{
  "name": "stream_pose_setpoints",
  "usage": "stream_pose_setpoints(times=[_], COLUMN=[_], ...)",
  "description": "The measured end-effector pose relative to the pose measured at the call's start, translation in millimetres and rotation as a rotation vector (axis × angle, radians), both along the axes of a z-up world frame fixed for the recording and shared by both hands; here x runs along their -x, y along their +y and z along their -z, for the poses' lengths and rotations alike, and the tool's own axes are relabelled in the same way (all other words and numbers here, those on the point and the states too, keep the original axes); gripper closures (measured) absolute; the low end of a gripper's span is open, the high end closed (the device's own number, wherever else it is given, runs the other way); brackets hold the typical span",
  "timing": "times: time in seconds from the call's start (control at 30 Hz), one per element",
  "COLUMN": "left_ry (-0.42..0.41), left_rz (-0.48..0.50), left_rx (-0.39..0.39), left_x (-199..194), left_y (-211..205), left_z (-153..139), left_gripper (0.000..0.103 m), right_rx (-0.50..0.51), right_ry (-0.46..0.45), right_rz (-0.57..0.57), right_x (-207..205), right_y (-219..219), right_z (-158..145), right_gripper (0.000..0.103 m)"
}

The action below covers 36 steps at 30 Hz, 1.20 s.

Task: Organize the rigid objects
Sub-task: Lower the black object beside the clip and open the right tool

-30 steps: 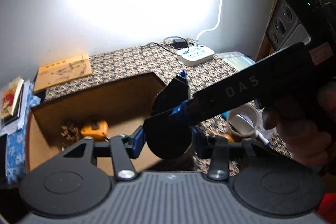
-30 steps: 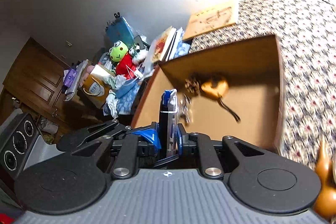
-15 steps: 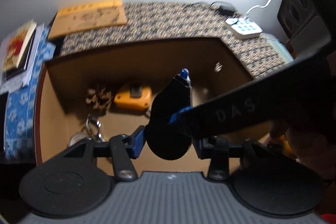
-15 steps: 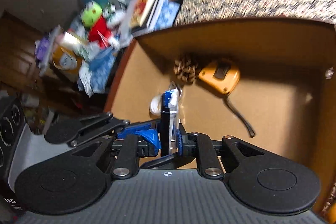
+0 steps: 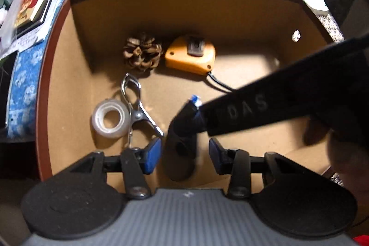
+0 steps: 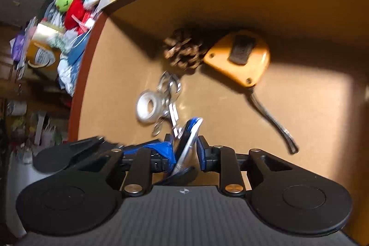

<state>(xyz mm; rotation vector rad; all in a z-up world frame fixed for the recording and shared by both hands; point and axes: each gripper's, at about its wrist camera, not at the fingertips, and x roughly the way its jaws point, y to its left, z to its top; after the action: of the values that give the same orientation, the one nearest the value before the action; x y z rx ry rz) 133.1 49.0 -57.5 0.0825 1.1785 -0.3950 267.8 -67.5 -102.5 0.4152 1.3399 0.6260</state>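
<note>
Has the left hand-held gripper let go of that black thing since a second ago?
Yes. The left hand-held gripper clamped the black object before; now its jaws stand apart, clear of it, over the box. The right hand-held gripper holds it.

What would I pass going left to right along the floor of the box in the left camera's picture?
Tape roll → metal clip → black-and-blue item held by the right gripper. Behind them: pine cone → orange tape measure.
</note>
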Motion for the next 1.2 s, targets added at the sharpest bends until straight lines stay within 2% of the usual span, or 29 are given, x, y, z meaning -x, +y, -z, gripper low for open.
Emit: stream_pose_setpoints(times=[0.07,0.2,0.37,0.67,0.87,1.2], left_ry=[-0.015,-0.013,-0.024,-0.131,-0.189,-0.267], left_rz=[-0.004,-0.025,-0.051,-0.088,-0.114,-0.182], left_rx=[-0.021,0.006,-0.002,-0.126,-0.185,-0.27], left_x=[1.2,2.1,3.6,14.4,20.2,32.7], left_y=[0.5,6.5,6.0,-7.3,-10.0,-14.4], left_z=[-0.6,-2.0,-4.4,-22.2,-34.1,-49.1], left_gripper=[0.059,0.058,0.058,0.05,0.046,0.043], right_rx=[-0.008,-0.022,-0.039,0.006,0.005,0.084], right_ry=[-0.008,-0.035,-0.062,-0.202,-0.229,-0.295], right_rz=[0.014,0.047,0.085,0.175,0.251,0.294], right_x=[-1.8,-1.1,1.7,24.7,41.4,71.4], right_y=[-6.6,-18.1,-32.3,-40.3,-52.2,-53.9], right_z=[-0.5,-5.1,-8.7,-32.4,-40.2,-54.9], right_gripper=[0.097,0.097,0.097,0.097,0.097,0.097])
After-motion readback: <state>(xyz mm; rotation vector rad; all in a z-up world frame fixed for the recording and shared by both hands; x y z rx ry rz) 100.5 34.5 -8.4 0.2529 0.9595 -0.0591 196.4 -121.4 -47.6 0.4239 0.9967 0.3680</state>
